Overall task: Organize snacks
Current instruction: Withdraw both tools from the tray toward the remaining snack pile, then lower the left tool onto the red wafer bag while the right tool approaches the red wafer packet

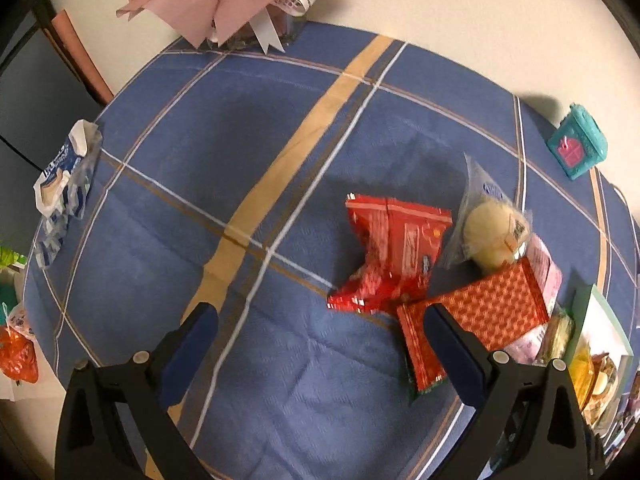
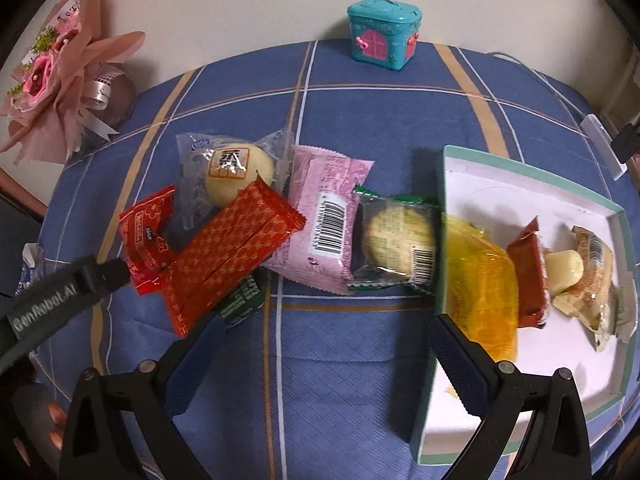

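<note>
Currently we hold both the left gripper (image 1: 320, 332) and right gripper (image 2: 320, 344) with jaws released, empty, above the blue checked worktop (image 2: 340, 380). Loose foil snack packets (image 2: 232, 256) overlap beside the white mint-rimmed box (image 2: 444, 184); we judge that gripping one could drag its neighbours.

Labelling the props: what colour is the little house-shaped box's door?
Pink, on the teal house-shaped box; clearest in the right wrist view.

Blue plaid tablecloth (image 2: 360, 120); red patterned packet (image 2: 228, 252); pink wrapper (image 2: 320, 200); teal box (image 2: 382, 34).
</note>
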`<state>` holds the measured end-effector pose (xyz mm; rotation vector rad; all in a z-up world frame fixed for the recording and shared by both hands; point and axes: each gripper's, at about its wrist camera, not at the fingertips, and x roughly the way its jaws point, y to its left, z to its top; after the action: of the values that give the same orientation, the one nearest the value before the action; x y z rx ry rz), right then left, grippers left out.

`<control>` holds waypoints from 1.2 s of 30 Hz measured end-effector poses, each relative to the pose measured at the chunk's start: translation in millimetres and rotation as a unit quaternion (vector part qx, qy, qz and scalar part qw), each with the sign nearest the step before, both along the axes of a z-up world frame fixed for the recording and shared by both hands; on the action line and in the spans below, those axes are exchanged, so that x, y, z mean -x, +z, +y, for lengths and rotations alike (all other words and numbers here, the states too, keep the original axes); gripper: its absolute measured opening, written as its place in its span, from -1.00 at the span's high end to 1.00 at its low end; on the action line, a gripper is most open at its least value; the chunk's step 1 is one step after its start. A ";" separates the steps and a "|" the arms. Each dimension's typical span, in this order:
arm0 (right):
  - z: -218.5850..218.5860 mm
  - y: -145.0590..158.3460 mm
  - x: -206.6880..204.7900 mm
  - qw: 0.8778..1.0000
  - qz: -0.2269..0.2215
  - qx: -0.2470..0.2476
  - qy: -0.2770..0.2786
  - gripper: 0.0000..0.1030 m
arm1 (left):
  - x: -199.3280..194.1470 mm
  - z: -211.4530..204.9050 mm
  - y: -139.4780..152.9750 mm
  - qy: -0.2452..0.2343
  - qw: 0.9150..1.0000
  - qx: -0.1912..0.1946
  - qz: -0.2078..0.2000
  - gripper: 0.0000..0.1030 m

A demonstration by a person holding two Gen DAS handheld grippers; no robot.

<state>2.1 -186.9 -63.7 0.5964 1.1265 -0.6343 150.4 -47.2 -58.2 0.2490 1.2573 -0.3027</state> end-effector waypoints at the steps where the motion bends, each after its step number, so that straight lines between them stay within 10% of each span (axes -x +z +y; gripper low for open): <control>1: 0.6 -0.4 -1.9 1.000 -0.004 0.000 -0.001 -1.00 | -2.3 0.5 -0.1 0.000 1.000 0.001 -0.002 -0.98; 36: 23.5 -25.8 -91.7 0.992 0.003 0.127 -0.019 -1.00 | -33.9 10.1 -20.4 0.038 0.998 0.057 0.010 -0.99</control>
<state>93.8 -163.4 -89.5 0.3974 1.0212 -0.7989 184.3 -37.1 -78.6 0.1001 1.2611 -0.3117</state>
